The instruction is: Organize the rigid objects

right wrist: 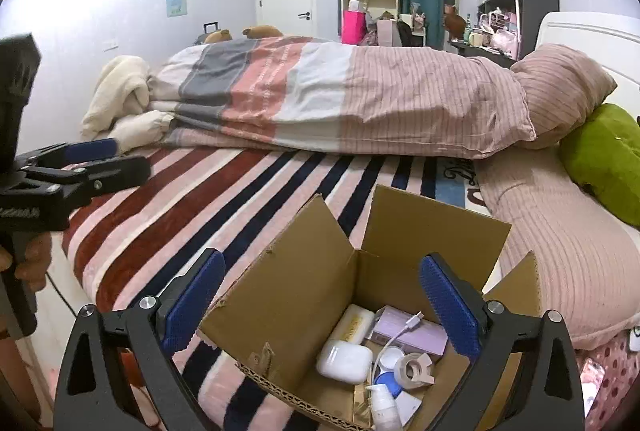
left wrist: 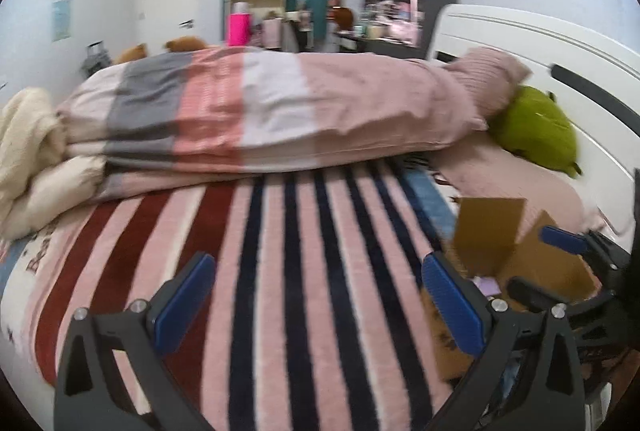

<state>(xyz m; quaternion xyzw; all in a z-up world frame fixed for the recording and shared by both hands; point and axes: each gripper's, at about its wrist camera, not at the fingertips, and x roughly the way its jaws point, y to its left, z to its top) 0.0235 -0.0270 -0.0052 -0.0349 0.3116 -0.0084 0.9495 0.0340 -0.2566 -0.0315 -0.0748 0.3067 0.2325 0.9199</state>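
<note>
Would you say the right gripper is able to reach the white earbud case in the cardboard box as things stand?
Probably yes. The right gripper is open and sits above the cardboard box, whose flaps stand open. The white earbud case lies on top with nothing covering it, though the tape roll lies close beside it.

We are seeing even, cool indoor light with soft shadows. The left wrist view is smearing with motion blur, strongest around the cardboard box [left wrist: 486, 235]. The right wrist view is staying sharp. Fisheye distortion is bending both edges into dark corners.
</note>
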